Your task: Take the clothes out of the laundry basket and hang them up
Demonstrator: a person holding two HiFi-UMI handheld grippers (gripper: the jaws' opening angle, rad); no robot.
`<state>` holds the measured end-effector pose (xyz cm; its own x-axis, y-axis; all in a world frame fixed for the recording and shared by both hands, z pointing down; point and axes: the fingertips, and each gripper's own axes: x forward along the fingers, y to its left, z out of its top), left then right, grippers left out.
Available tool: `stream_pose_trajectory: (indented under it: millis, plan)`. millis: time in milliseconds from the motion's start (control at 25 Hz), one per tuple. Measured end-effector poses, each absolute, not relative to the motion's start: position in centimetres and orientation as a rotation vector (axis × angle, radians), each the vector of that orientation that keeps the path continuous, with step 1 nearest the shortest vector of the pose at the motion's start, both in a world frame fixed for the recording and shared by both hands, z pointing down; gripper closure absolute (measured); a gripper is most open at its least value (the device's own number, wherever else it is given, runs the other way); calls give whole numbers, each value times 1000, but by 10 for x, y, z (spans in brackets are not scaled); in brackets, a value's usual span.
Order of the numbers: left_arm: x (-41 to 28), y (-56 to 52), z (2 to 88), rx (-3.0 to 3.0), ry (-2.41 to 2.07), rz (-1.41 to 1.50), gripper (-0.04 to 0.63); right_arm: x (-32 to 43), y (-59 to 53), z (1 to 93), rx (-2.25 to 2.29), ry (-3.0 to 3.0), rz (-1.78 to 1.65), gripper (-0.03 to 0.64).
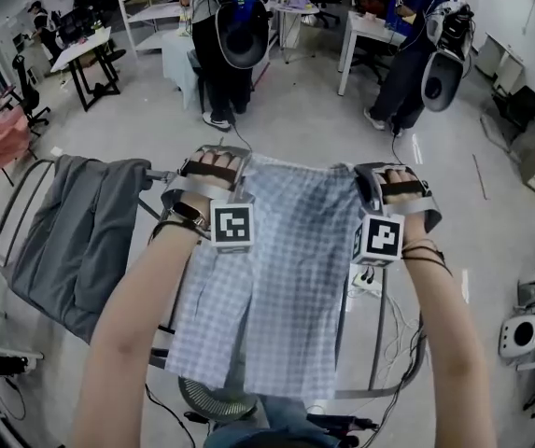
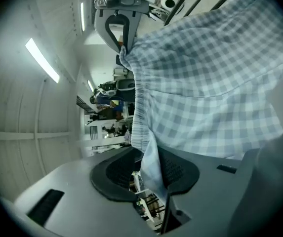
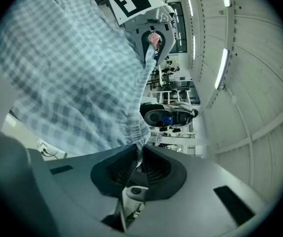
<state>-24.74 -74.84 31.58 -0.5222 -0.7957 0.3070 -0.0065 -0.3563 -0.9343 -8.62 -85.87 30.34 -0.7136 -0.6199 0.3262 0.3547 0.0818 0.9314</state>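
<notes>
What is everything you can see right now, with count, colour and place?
checked shorts: one, pale blue and white, spread over the drying rack
grey garment: one, grey, draped on the rack's left side
drying rack: one, grey metal, beneath the clothes
people: two, dark clothes, background
pink cloth: one, pink, far left
left gripper: one, grey, jaws opening, shorts between them
right gripper: one, grey, jaws shut on the shorts

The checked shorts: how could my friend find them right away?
Look at the metal drying rack in the middle of the room. Beside the plain grey cloth on its left bars are the shorts, the only thing with blue-and-white checks.
</notes>
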Motion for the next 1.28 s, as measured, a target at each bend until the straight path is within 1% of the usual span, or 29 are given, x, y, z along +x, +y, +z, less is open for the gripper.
stream_pose_trajectory:
  millis: [240,280,320,360,400,440,480,560,680,800,1040,1160,1280]
  plan:
    - [-250,-747,373,-1190,1465,-1969,459,-82,-854,384,168,-1724,-1488,583]
    - [-253,-746,378,-1215,1516,-1968,438,-84,-854,389,177,-1752,-1443,583]
    - [-256,-746,382,-1241,1577,-1965,382,-85,-855,393,193,-1788,-1387,576]
    - [-259,-745,383,-1260,1640,-1962,307,-85,-856,396,207,-1826,-1318,547]
    - [-262,-744,383,-1264,1700,-1957,231,-84,-857,399,216,-1860,-1248,436]
    - [-265,-741,381,-1251,1751,-1949,174,-82,-858,402,220,-1884,-1193,279]
    - [-268,-738,378,-1224,1793,-1936,147,-79,-857,404,225,-1896,-1164,236]
    - [-273,-729,372,-1171,1846,-1907,118,-76,-852,405,231,-1897,-1156,235]
    - [-274,-720,365,-1163,1860,-1895,106,-70,-842,401,232,-1886,-1167,235]
    - [-264,-709,367,-1223,1835,-1933,106,-59,-829,398,230,-1872,-1169,235]
    - [-234,-667,395,-1540,1703,-2090,106,-49,-783,385,215,-1853,-1210,235]
    - [-222,-650,389,-1566,1699,-2069,106,-40,-762,367,232,-1862,-1230,235]
    - [-214,-632,372,-1553,1777,-1969,106,-31,-738,350,267,-1891,-1217,236]
